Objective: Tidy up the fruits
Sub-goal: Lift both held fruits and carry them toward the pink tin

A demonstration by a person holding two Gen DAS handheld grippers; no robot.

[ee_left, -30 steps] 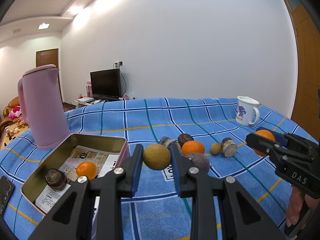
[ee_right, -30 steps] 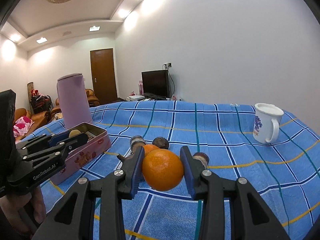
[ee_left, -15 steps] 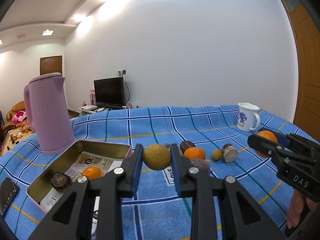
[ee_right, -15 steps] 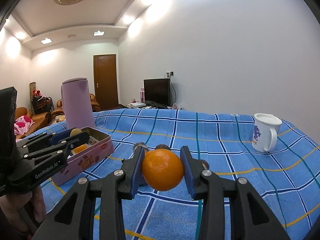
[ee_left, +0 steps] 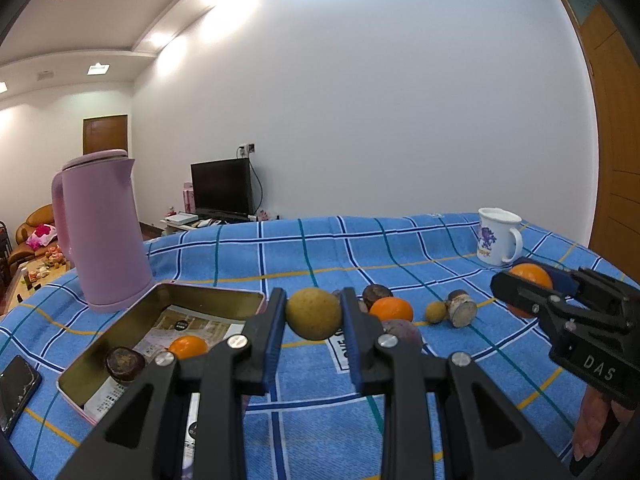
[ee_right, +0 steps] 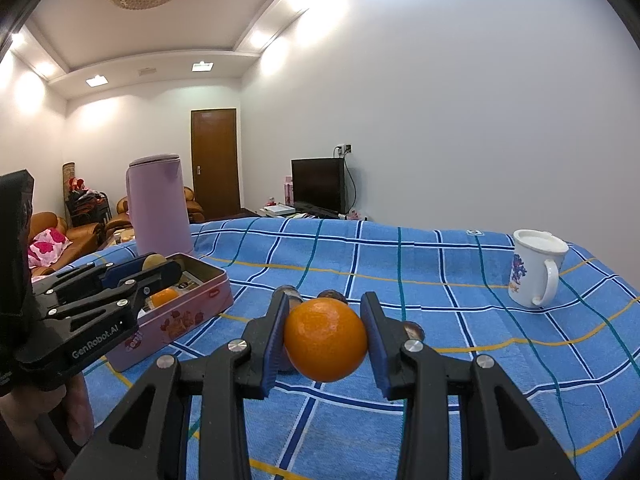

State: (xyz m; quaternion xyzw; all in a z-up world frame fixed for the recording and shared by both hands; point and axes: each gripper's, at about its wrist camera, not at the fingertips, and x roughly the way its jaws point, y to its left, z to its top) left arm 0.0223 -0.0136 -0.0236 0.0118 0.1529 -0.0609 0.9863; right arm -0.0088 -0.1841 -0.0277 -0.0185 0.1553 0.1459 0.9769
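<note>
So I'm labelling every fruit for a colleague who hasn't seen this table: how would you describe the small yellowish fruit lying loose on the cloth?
Start at the white mug on the blue checked cloth, then come toward the camera to the loose fruit cluster. The small yellowish fruit lies beside a brown cut-faced fruit, the smallest and palest there.

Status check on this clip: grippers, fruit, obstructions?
Left gripper shut on yellow-brown fruit. Right gripper shut on orange. Open tin holds two fruits. Nothing blocking.
</note>
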